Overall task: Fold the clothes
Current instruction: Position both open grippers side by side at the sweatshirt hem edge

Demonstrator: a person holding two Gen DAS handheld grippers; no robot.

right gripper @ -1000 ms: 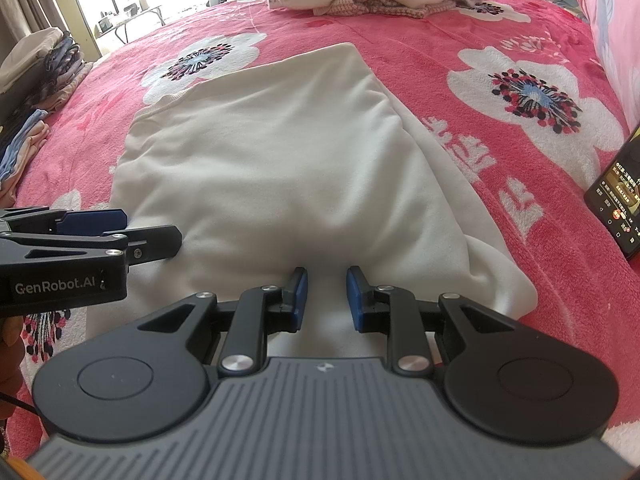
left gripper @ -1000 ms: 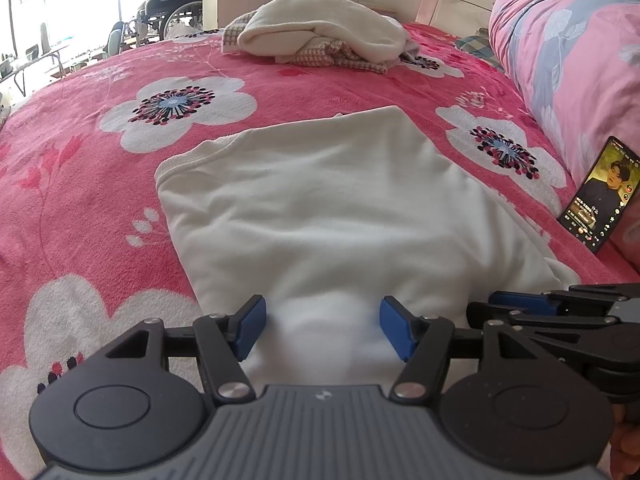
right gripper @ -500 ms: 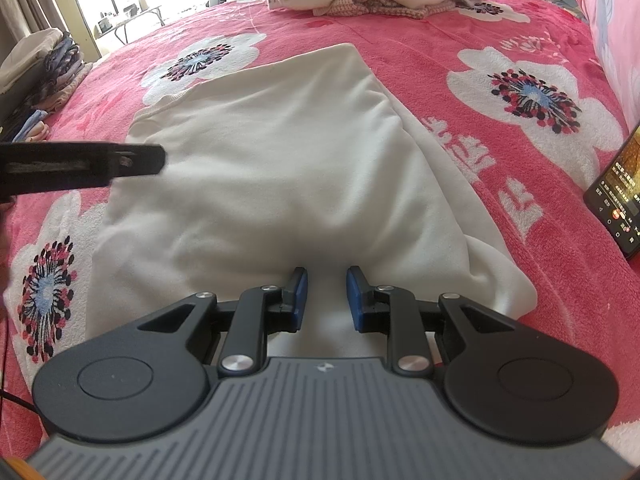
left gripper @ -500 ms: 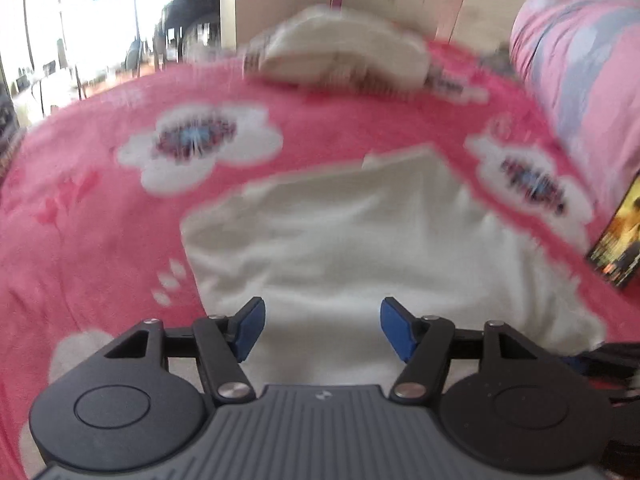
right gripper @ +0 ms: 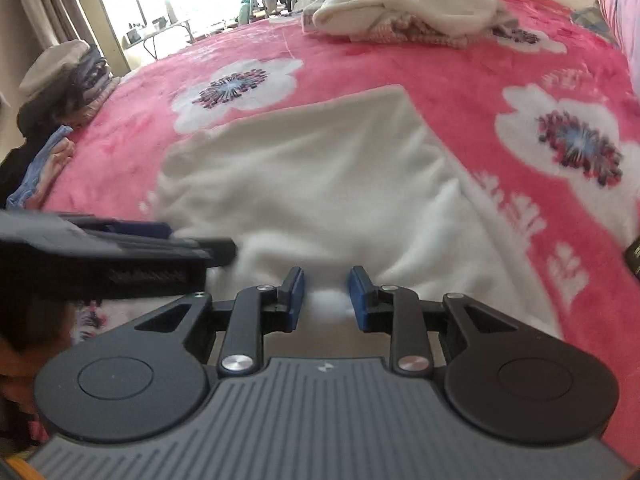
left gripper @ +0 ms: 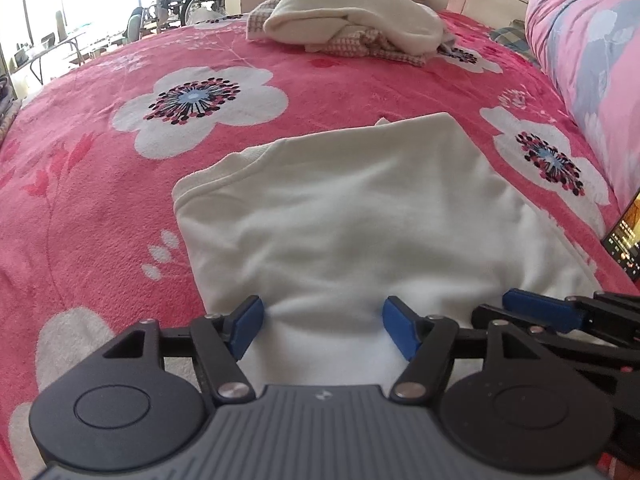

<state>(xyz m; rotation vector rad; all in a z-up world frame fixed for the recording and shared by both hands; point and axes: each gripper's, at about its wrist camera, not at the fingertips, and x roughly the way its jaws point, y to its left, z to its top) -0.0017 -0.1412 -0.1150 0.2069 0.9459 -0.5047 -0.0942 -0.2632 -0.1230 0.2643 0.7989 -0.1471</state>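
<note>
A cream garment (left gripper: 340, 216), soft and fleecy with a faint nap, lies flat in the middle of a bed, folded into a rough trapezoid whose far end narrows to a squared corner. A ribbed hem or seam runs along its left far edge, and shallow wrinkles gather toward the near end. Beneath it is a plush pink blanket (left gripper: 100, 208) printed with large white blossoms that have dark, speckled centres.

The left gripper (left gripper: 322, 326) points down at the near edge of the garment. Its matte black linkage arms carry blue pads that stand well apart, and the jaws are opening; cloth lies under the gap, and the pads do not press on it. The right gripper (right gripper: 326, 298) sits just to its right over the same near edge (its side profile shows low at the right of the left wrist view). Its jaws stand much closer together and are also opening. A small white tuft of fabric shows between the pads, though the blur makes it hard to say whether they touch it.

At the far end of the bed a rumpled pile of cream and checked cloth (left gripper: 352, 20) lies heaped. A quilted pink and grey bolster (left gripper: 592, 60) lines the right side, and a lit phone (left gripper: 628, 236) leans near it. A stack of folded clothes (right gripper: 68, 80) sits beyond the bed's left edge.
</note>
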